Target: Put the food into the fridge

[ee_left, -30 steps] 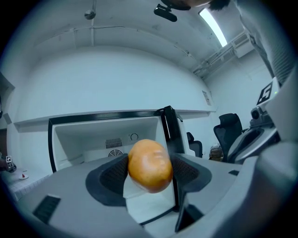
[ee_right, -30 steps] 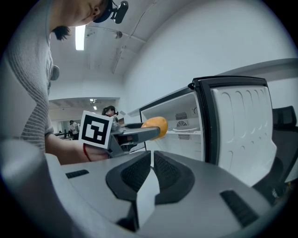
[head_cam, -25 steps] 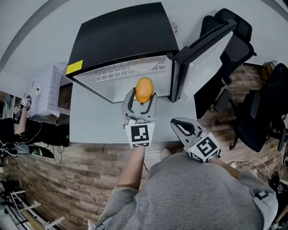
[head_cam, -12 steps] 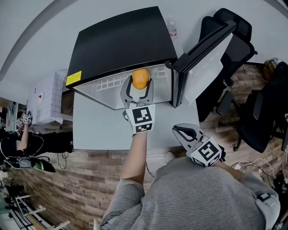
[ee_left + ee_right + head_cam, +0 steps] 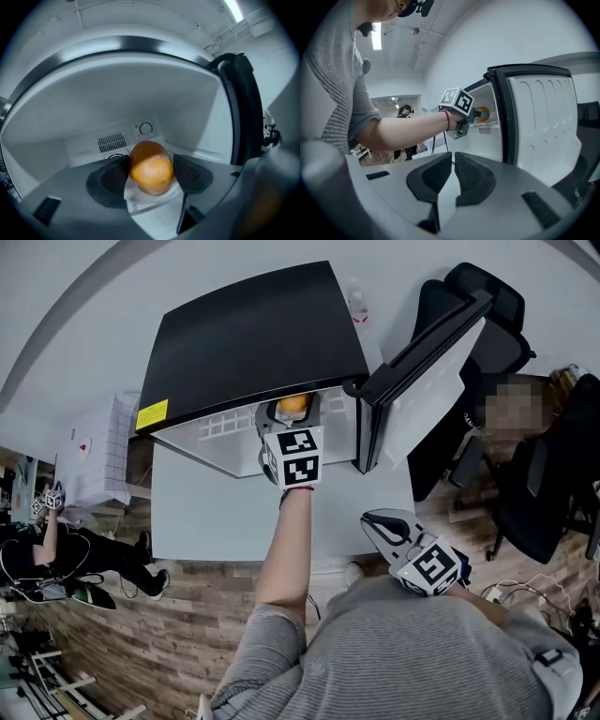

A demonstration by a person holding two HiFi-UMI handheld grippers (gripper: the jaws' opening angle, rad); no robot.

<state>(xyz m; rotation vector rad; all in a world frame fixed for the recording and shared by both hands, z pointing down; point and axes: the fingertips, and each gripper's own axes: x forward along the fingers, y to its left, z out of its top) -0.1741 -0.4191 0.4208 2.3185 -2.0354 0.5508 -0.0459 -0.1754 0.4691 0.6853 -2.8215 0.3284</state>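
Note:
An orange [image 5: 151, 168] sits clamped between the black pads of my left gripper [image 5: 151, 174], which is shut on it. In the head view that left gripper [image 5: 292, 420] reaches into the mouth of the small black fridge [image 5: 253, 334], and only the top of the orange [image 5: 292, 405] shows. The fridge's white inside [image 5: 117, 112] fills the left gripper view, with a vent and dial on the back wall. My right gripper [image 5: 382, 522] hangs low near the person's body, its jaws shut with nothing between them [image 5: 453, 176]. From the right gripper view the orange [image 5: 482, 114] shows inside the fridge.
The fridge door [image 5: 424, 357] stands open to the right. The fridge rests on a grey table [image 5: 216, 512]. Black office chairs [image 5: 525, 474] stand at the right. A white box [image 5: 98, 442] sits left of the table. Another person [image 5: 56, 540] is at far left.
My left gripper has moved forward with the orange, from over the table's front into the fridge opening. The right gripper has stayed low with little movement.

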